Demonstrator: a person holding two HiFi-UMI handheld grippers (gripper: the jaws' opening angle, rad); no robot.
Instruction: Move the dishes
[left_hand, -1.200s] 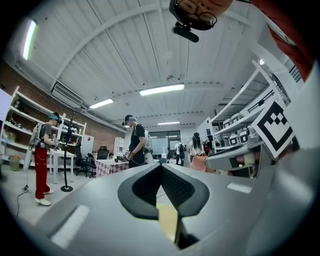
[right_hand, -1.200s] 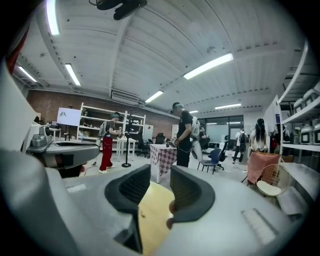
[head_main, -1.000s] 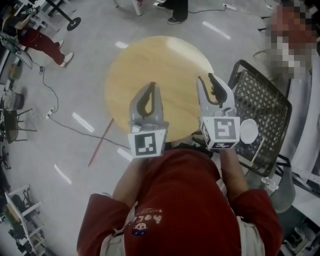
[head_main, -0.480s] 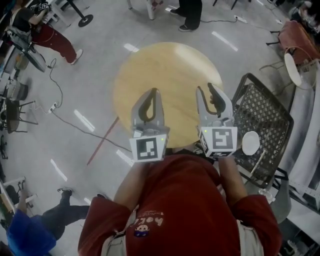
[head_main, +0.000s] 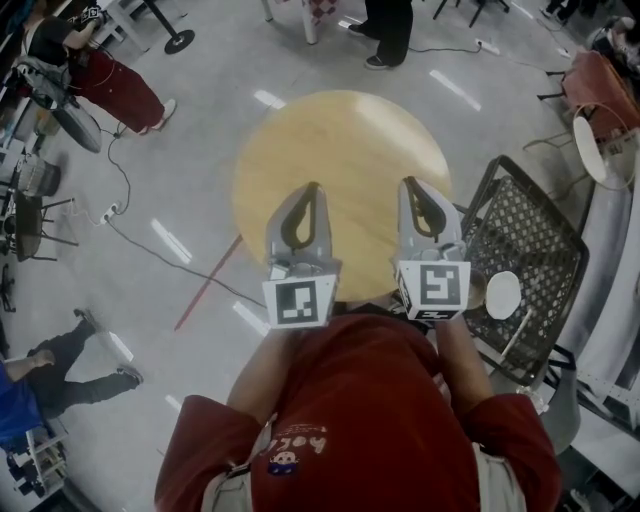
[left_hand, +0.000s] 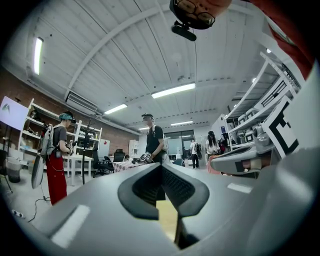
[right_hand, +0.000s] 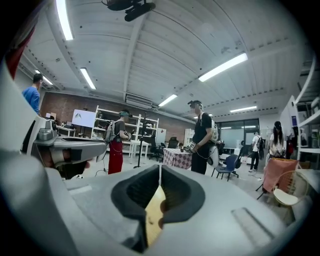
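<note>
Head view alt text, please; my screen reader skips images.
A red-shirted person holds grey left tongs, shut, and grey right tongs, just closed, both empty, over a round light-wood table. At right, a small white dish lies on a black metal-mesh chair.

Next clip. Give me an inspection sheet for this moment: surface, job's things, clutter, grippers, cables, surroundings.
Surface: round wooden table, top bare.
Job's things: one white dish on the black mesh chair right of the table; a pale stick beside it, too small to identify.
Clutter: nothing seen on the table.
Grippers: left gripper shut, empty. The right gripper has just been closing its jaws; they are now together with nothing between them. Both are over the table's near edge.
Cables: black cable on the floor at left, running to a power strip.
Surroundings: other people standing on the open floor; shelving along the far wall.
</note>
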